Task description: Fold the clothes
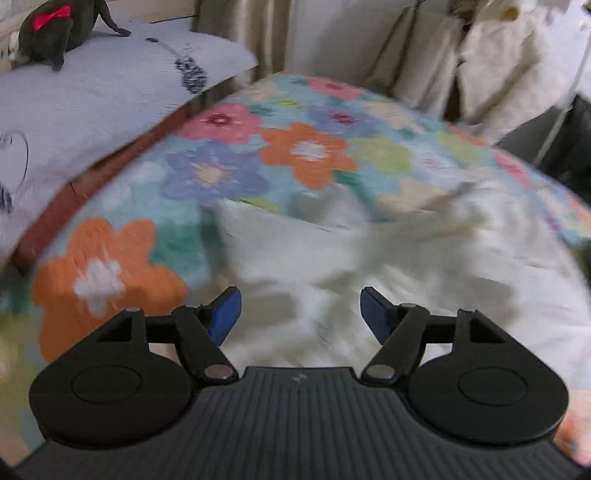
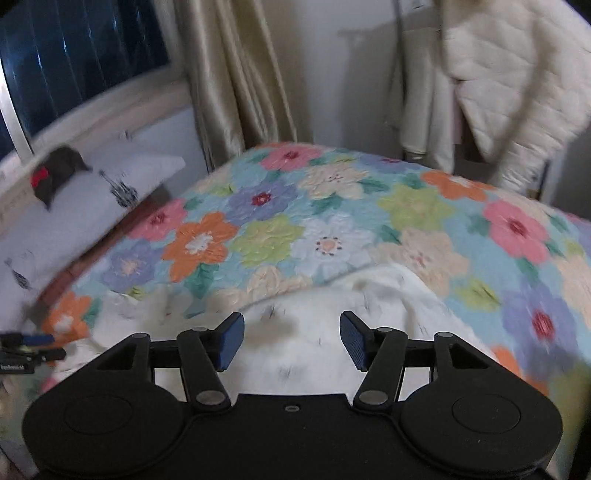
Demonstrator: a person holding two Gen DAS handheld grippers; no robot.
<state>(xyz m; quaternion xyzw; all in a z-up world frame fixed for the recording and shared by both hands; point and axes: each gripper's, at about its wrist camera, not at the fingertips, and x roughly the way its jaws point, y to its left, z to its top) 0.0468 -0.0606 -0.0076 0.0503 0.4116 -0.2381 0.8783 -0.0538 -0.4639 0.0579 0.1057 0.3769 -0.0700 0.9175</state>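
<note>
White garment smeared by motion blur, near edge hidden behind gripper body, dark toy cropped at frame top

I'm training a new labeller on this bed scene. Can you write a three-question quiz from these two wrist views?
1. True or false: the left gripper is shut on the white garment.
2. What does the garment lie on? A) bare floor B) floral quilt C) wooden chair
3. Fill in: the right gripper is ____, its fingers apart above the garment.

Key: 1 false, its fingers are spread with nothing between them; 2 B; 3 open.
</note>
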